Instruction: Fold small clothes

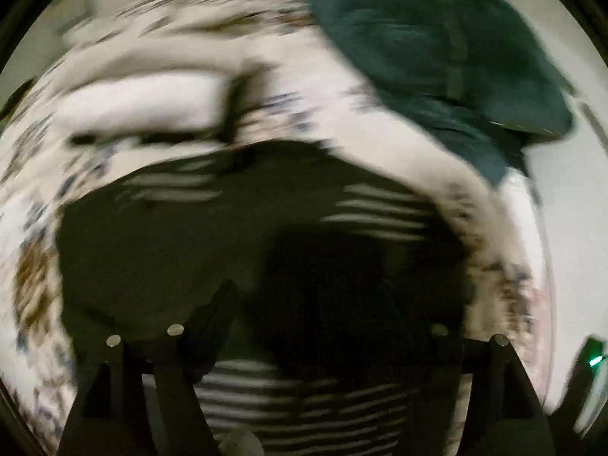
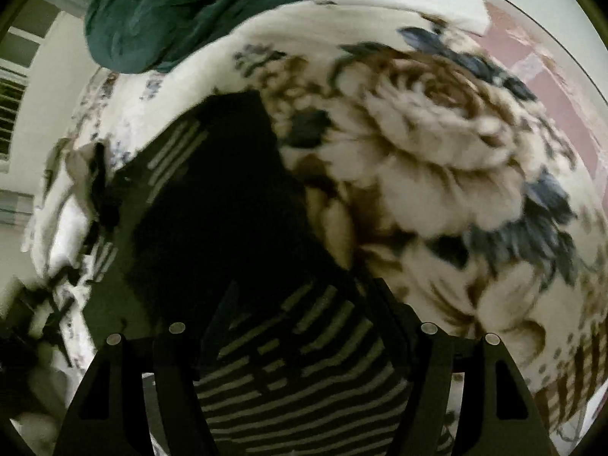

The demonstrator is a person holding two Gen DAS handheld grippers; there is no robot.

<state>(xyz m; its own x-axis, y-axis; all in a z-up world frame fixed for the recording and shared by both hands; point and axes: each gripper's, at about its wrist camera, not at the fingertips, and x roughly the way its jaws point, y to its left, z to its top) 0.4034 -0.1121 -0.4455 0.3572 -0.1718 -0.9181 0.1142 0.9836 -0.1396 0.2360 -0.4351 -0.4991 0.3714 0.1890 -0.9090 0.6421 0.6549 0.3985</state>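
Right now your fold is only begun: the dark striped garment (image 2: 228,205) lies half spread on the floral plush blanket (image 2: 437,152), with striped cloth bunched between the fingers of each hand-held gripper, left (image 1: 323,345) and right (image 2: 304,342), so both seem to pinch it. Far off, a crumpled teal garment (image 1: 429,57) waits unfolded.

Both wrist cameras look forward along their fingers, close above the striped garment (image 1: 304,399) on the floral blanket (image 2: 437,159). Both share the teal cloth (image 1: 437,57) at the far edge.
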